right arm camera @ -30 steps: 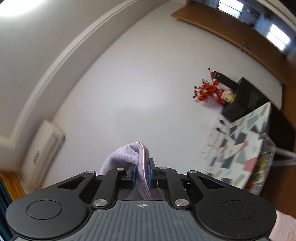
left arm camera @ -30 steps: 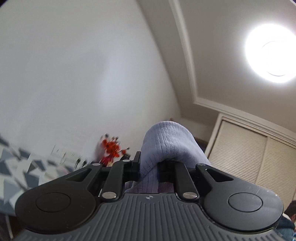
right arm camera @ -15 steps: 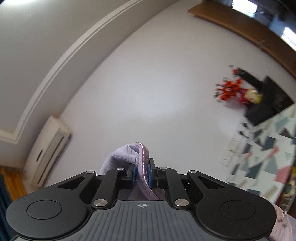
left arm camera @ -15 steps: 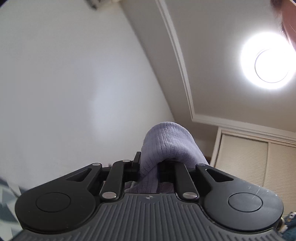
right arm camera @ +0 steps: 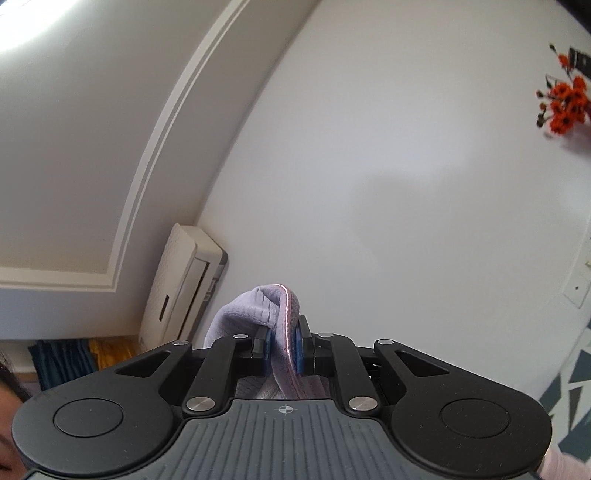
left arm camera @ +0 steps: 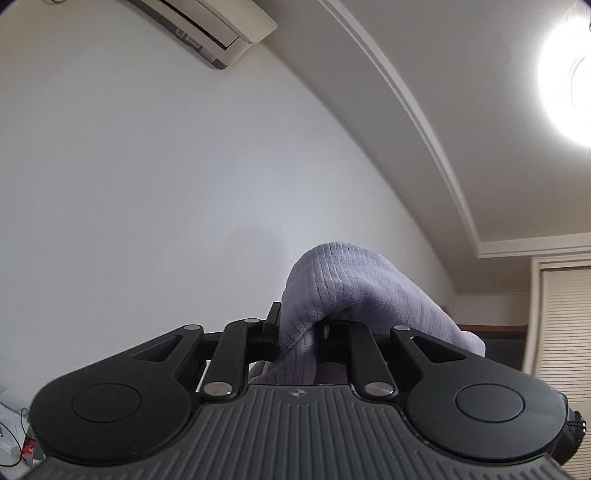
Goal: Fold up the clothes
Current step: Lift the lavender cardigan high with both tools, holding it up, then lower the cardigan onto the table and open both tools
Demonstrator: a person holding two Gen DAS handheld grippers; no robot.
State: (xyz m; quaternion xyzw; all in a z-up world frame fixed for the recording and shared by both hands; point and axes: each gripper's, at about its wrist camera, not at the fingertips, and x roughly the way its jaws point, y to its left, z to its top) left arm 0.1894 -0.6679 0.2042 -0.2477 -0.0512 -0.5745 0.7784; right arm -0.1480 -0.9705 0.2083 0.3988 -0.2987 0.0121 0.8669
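Up near the ceiling, both tongs have swung toward the air conditioner [left arm camera: 207, 27]: left tongs [left arm camera: 297, 338] and right tongs [right arm camera: 282, 345] each clamp the lavender fleece garment [left arm camera: 343, 288], lifted clear, likely to shake it flat.

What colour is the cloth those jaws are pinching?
Lavender-grey cloth, ribbed; left wrist view shows it best.

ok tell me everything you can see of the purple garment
The purple garment is soft, ribbed, fleece-like fabric in pale lavender. The left gripper pinches one bunched fold; the right gripper clamps another part edged with thin pink piping. Both folds hump over the fingertips, held up toward wall and ceiling. The rest is hidden.
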